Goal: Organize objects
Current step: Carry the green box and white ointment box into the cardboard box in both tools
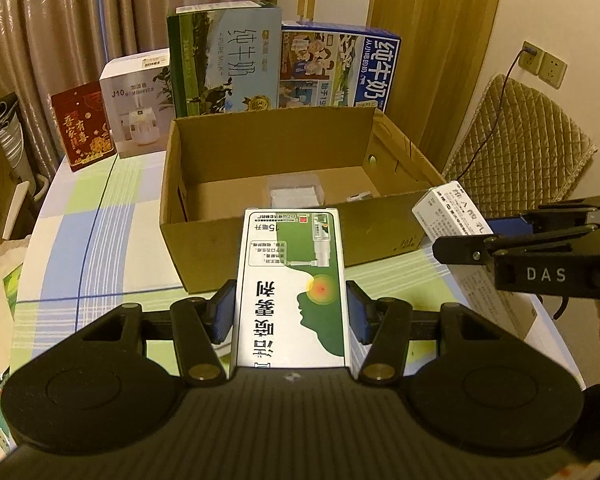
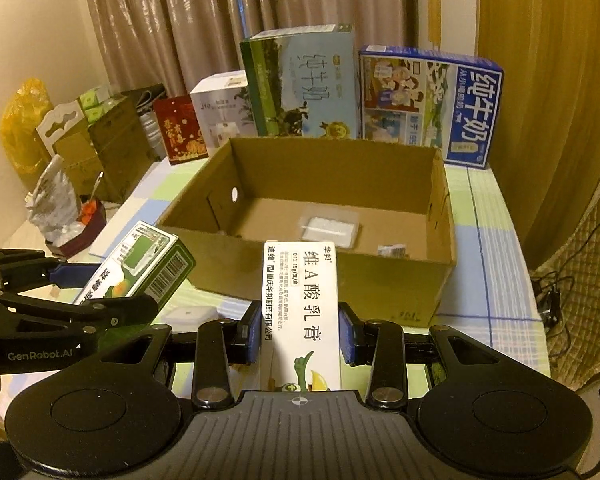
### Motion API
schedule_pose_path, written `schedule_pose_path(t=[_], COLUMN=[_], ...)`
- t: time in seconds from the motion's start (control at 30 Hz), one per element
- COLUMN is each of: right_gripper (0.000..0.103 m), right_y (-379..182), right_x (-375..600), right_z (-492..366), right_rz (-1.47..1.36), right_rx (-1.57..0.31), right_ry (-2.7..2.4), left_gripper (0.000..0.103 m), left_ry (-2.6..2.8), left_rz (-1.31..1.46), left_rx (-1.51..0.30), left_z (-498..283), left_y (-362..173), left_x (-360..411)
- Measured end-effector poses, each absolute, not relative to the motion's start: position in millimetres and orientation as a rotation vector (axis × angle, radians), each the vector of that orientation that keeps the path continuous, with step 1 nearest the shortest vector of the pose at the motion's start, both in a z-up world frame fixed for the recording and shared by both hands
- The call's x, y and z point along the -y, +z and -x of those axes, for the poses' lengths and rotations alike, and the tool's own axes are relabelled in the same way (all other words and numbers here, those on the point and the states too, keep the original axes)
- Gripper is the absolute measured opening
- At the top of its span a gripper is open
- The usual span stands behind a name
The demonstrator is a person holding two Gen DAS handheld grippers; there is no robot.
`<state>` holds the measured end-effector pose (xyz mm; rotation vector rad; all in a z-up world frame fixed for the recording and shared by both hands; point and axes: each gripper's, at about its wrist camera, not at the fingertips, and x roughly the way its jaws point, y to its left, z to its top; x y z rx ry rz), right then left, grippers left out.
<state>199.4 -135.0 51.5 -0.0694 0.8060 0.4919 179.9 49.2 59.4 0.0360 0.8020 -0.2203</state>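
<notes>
left gripper (image 1: pixel 290 312): spray box (image 1: pixel 292 280) | right gripper (image 2: pixel 299 334): ointment box (image 2: pixel 302 312) (both clamped)

A: What stands along the back of the table (image 1: pixel 100 216)?

B: Four upright boxes in a row before the curtain (image 2: pixel 204 20). From the left: a dark red gift box (image 1: pixel 85 126) with gold lettering, a white humidifier box (image 1: pixel 138 104), a tall green and pale blue milk carton box (image 1: pixel 226 60), and a blue milk box (image 1: pixel 336 68).

A: Do they touch?

B: The humidifier box stands just beside the red one; the two milk boxes stand side by side.

A: And off the table?

B: To the left, a yellow plastic bag (image 2: pixel 24 120), some brown cartons (image 2: pixel 100 148) and a crumpled white bag (image 2: pixel 56 204). To the right, a quilted cushion (image 1: pixel 516 140) under a wall socket (image 1: pixel 542 64) with a cable plugged in.

A: The table's cover?

B: A checked cloth, green, blue and white.
</notes>
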Motion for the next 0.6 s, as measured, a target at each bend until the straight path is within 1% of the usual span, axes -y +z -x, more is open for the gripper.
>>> schedule_pose_path(t=[0.4, 0.6], right_gripper=[0.035, 0.035], right_y=[85.2, 85.9], right_x=[131.4, 128.0], right_z=[-271.4, -305.6], right_rz=[0.091, 0.095], right_rx=[-0.768, -0.771], right_ry=[0.464, 0.452], left_gripper=[0.051, 0.051], left_ry=[-0.240, -0.241], left_rz=[-0.075, -0.081], left_rx=[-0.781, -0.783], left_z=[-239.9, -278.4], left_y=[92.4, 99.6], left_x=[-49.3, -46.1])
